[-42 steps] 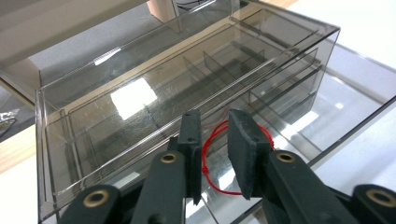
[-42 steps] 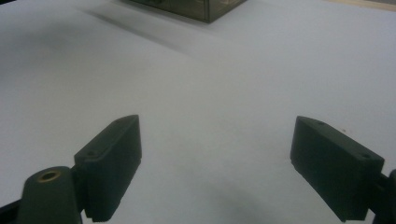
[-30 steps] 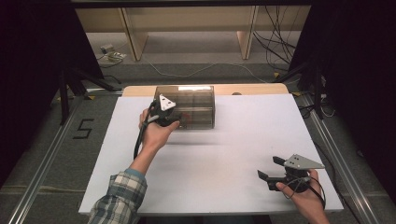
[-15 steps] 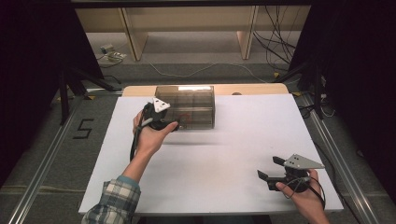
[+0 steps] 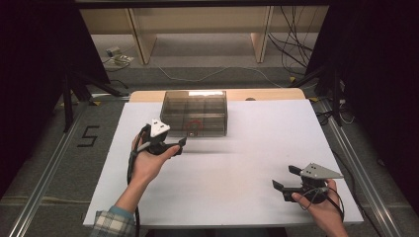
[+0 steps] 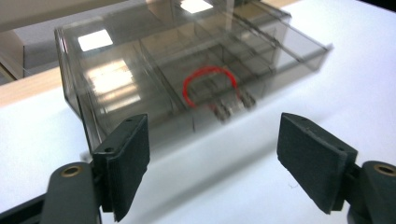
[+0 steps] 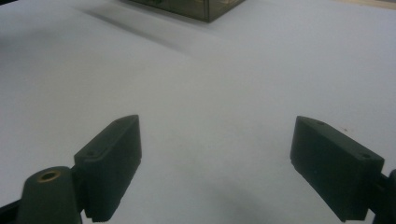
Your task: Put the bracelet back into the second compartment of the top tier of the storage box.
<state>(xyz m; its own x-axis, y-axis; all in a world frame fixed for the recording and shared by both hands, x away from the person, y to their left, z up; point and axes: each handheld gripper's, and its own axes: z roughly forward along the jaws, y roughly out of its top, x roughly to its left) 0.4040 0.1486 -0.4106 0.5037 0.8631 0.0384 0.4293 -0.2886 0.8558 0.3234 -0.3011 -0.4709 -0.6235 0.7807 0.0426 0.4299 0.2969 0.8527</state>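
Clear plastic box (image 6: pixel 187 74), lid down, red latch (image 6: pixel 210 84) facing front: just ahead of left gripper (image 6: pixel 212 154), jaws wide. Right gripper (image 5: pixel 291 180): wide, empty, well apart from the box. Step, judged: approach to latch. Next: advance, centre jaws on it.

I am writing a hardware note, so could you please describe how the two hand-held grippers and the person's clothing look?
Each hand-held black gripper, left and right, carries a light grey three-cornered plate on top and a black cable trailing below. The fingers are flat, rectangular black pads fixed with small screws, with brass-coloured pivot holes beside them. The left forearm ends in a blue-and-white plaid sleeve.
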